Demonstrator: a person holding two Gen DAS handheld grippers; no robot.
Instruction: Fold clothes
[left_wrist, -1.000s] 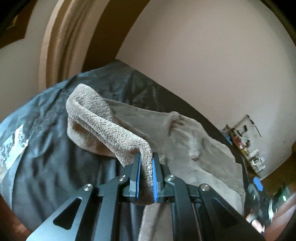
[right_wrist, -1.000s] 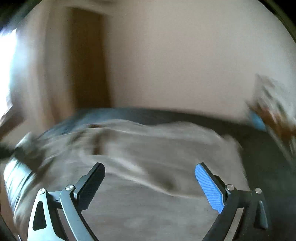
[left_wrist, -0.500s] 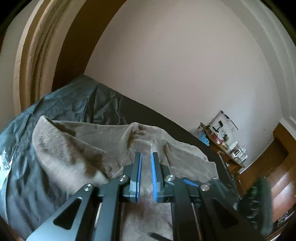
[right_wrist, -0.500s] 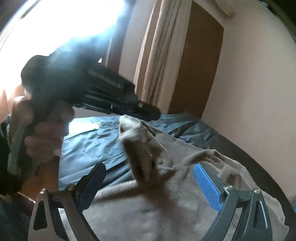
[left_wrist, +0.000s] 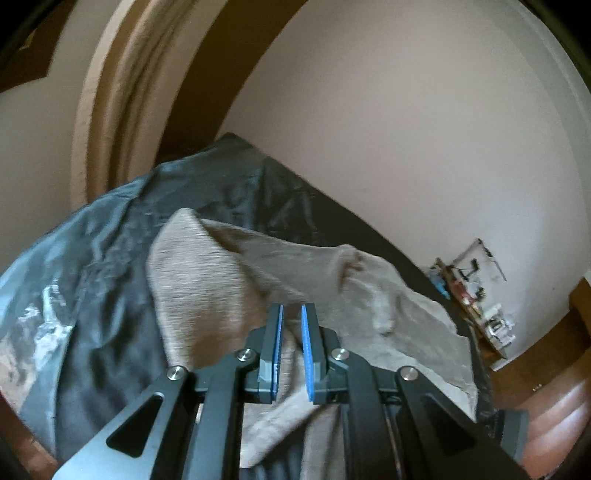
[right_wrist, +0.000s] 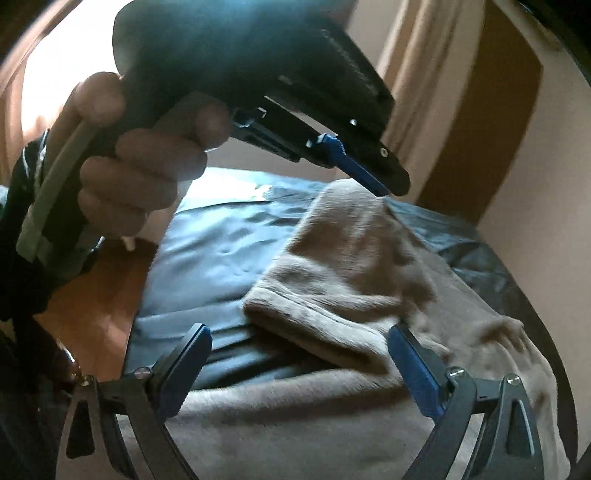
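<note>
Left wrist: our left gripper (left_wrist: 291, 350) pinched nearly closed on a lifted fold of the tan fleece garment (left_wrist: 207, 295) | garment lies on dark bedsheet (left_wrist: 92, 258) | right gripper (right_wrist: 299, 369) spread wide, holding nothing.

- Your left gripper (left_wrist: 291, 350): dark grey metal links, silver screws, blue ribbed pads.
- Your right gripper (right_wrist: 299, 373): same black frame, blue pads.
- Your left hand (right_wrist: 144, 162): bare skin, dark sleeve.
</note>
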